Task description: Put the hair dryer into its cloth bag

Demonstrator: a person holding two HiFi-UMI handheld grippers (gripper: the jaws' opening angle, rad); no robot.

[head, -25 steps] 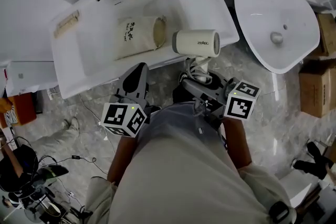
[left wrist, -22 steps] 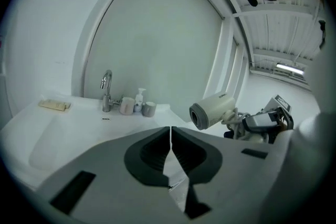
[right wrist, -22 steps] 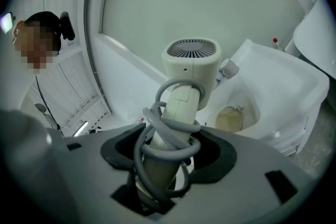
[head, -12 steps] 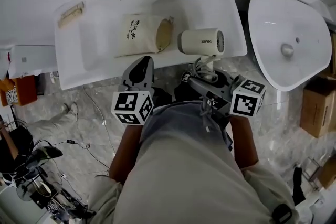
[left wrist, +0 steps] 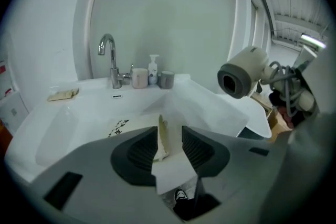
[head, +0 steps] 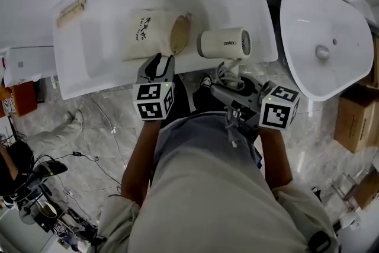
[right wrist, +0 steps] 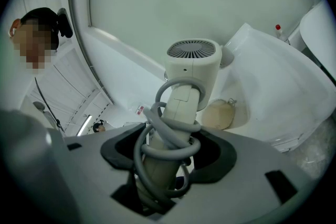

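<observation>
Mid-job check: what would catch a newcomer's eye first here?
The white hair dryer, cord looped round its handle, is clamped in the right gripper over the front edge of the sink. Beside it the cream cloth bag lies in that sink, its open mouth's rim between the left gripper's fingers, which have just been opening.

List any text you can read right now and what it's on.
None can be quoted.
On the hair dryer, a dark brand word: too blurred.
On the cloth bag, black printed lines: too small.
On the pump bottle, a label: too small.
</observation>
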